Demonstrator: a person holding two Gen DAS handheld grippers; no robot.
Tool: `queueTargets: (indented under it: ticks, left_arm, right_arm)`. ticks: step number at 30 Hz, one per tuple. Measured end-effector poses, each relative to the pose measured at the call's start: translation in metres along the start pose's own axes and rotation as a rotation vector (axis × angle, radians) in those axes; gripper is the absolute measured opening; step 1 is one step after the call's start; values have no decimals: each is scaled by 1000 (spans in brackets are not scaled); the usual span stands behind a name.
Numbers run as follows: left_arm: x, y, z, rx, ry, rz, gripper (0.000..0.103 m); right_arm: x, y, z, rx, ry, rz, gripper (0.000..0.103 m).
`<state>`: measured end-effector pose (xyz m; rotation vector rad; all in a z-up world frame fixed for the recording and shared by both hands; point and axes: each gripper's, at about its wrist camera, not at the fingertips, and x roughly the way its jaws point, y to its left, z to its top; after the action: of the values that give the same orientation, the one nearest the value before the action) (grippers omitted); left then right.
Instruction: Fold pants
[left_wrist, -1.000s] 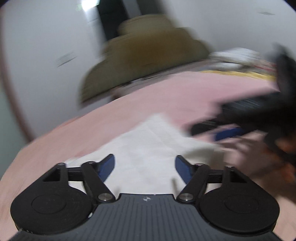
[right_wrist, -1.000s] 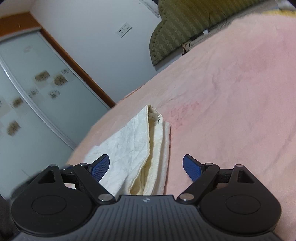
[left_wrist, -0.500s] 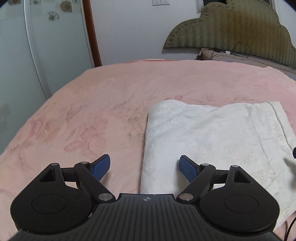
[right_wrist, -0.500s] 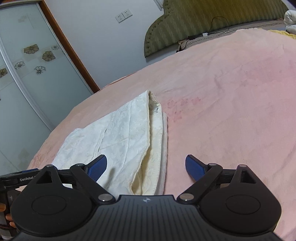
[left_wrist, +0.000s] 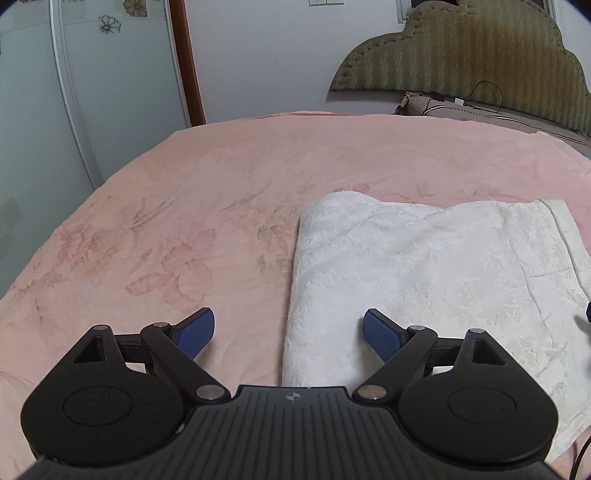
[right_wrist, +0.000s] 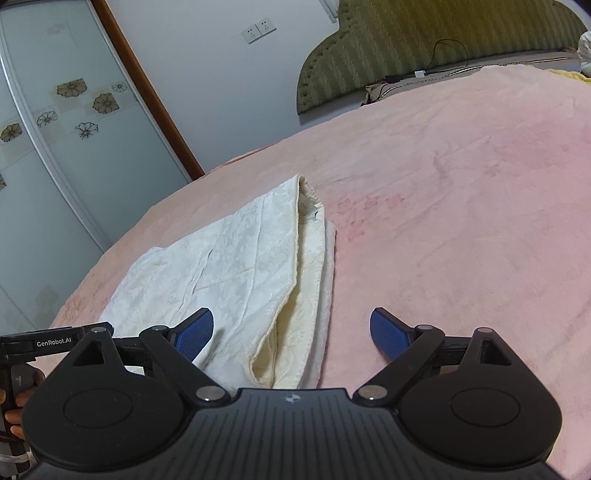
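Lying at 2 o'clock in the left wrist view, the folded pants (left_wrist: 424, 280) rest on the pink bedspread (left_wrist: 184, 206). Left gripper (left_wrist: 288, 328) and right gripper (right_wrist: 291, 328) jaws are opening, empty. Judged step: release after a fold; next, regrasp an edge or finish.

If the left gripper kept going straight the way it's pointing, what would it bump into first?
Probably the folded white pants. The left gripper, its jaws opening with nothing between them, points down at their left edge, so it might straddle that edge and also touch the pink blanket. Depth is hard to judge.
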<state>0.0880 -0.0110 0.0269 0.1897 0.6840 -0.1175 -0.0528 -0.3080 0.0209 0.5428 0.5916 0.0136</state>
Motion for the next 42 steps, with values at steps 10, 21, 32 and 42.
queueTargets:
  ticks: [10, 21, 32, 42]
  left_arm:
    - [9, 35, -7, -159, 78, -196, 100]
    - [53, 92, 4, -460, 211, -596, 88]
    - [90, 80, 9, -467, 265, -820, 89]
    - [76, 65, 1, -341, 168, -735, 18]
  right_arm:
    - [10, 17, -4, -142, 30, -30, 103]
    - [38, -25, 42, -27, 210, 301, 103]
    - [83, -17, 62, -27, 287, 482, 103]
    - [58, -6, 47, -81, 221, 356, 30]
